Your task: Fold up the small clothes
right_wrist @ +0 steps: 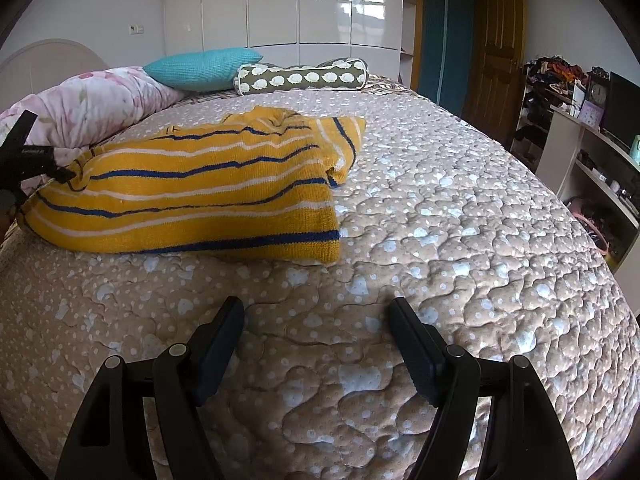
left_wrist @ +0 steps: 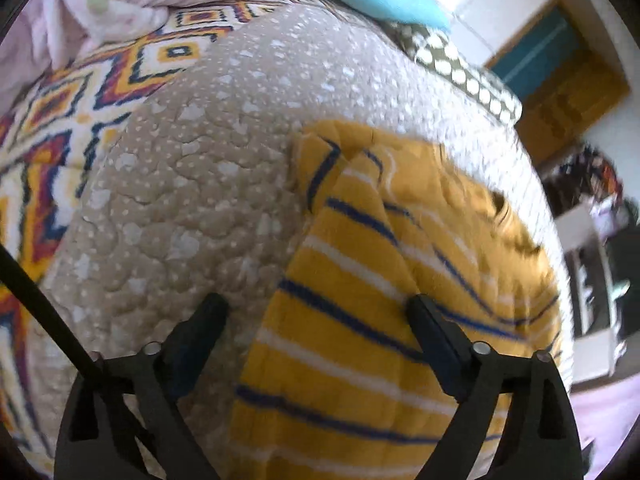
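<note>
A small yellow knit sweater (right_wrist: 200,196) with blue and white stripes lies partly folded on the beige quilted bedspread (right_wrist: 440,220). In the left wrist view the sweater (left_wrist: 360,300) fills the lower right. My left gripper (left_wrist: 318,306) is open, its jaws straddling the sweater's near edge just above the cloth. The left gripper also shows at the sweater's left end in the right wrist view (right_wrist: 60,174). My right gripper (right_wrist: 316,312) is open and empty over bare bedspread, a short way in front of the sweater's hem.
A pink floral duvet (right_wrist: 88,108), a turquoise pillow (right_wrist: 200,68) and a spotted bolster (right_wrist: 300,76) lie at the bed's head. A patterned blanket (left_wrist: 60,128) lies left. White wardrobes, a wooden door (right_wrist: 496,48) and cluttered shelves (right_wrist: 592,152) stand beyond the bed's right edge.
</note>
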The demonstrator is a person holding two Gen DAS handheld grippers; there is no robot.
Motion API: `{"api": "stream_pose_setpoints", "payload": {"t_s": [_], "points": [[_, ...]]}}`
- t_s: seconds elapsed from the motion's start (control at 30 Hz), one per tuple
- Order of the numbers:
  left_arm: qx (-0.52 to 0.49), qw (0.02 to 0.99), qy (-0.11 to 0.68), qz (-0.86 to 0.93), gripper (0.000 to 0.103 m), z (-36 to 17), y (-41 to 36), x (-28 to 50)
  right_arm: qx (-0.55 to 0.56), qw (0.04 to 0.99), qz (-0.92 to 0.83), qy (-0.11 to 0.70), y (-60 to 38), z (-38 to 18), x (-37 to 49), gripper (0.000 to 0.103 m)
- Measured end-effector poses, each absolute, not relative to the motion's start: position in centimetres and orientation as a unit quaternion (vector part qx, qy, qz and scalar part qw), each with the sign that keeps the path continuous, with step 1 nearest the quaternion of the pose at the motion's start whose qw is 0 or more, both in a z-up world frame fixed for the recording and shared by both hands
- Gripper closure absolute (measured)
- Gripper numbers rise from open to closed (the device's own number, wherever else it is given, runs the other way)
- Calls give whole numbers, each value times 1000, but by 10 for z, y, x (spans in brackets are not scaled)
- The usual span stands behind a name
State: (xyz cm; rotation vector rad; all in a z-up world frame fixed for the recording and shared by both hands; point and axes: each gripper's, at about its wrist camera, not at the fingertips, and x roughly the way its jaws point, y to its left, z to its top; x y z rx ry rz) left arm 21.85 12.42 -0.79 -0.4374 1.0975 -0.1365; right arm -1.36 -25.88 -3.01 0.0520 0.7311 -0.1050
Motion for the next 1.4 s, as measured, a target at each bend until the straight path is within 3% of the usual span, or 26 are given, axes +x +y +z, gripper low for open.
{"api": "stream_pose_setpoints", "payload": {"t_s": [0.13, 0.17, 0.2, 0.23, 0.3, 0.4, 0.47, 0.6, 0.83, 0.9, 0.97, 1.2, 1.4], "points": [[-148, 842, 516, -56, 12, -8, 108, 216, 21, 933, -55, 355, -257, -31, -14, 24], [-118, 846, 517, -53, 26, -7, 101, 214, 20, 933, -57, 355, -257, -31, -14, 24], [-109, 849, 514, -65, 52, -5, 97, 212, 18, 933, -58, 355, -256, -31, -14, 24], [-117, 845, 514, -88, 67, -1, 95, 211, 16, 933, -59, 354, -256, -31, -14, 24], [-136, 843, 514, -81, 83, 13, 101, 209, 12, 933, -63, 353, -254, -32, -14, 24], [-156, 848, 503, -55, 92, 25, 119, 206, 9, 934, -66, 352, -253, -32, -13, 24], [-165, 841, 514, -41, 88, 17, 131, 204, 9, 934, -65, 351, -253, -32, -13, 24], [-151, 850, 504, -23, 64, 24, 134, 190, 10, 934, -65, 351, -253, -32, -14, 24], [-135, 865, 484, -8, 55, 54, 123, 158, 12, 935, -68, 347, -251, -32, -18, 24], [-127, 871, 474, -25, 42, 64, 108, 144, 17, 932, -64, 356, -252, -31, -17, 24], [-123, 878, 462, -38, 35, 70, 93, 126, 47, 924, -39, 377, -261, -26, -12, 22], [-85, 881, 457, -83, 34, 58, 38, 77, 249, 892, 45, 374, -313, -10, 23, 22], [-115, 865, 475, -115, 34, 44, 21, 38, 296, 875, 24, 382, -335, -15, 84, 26]]}}
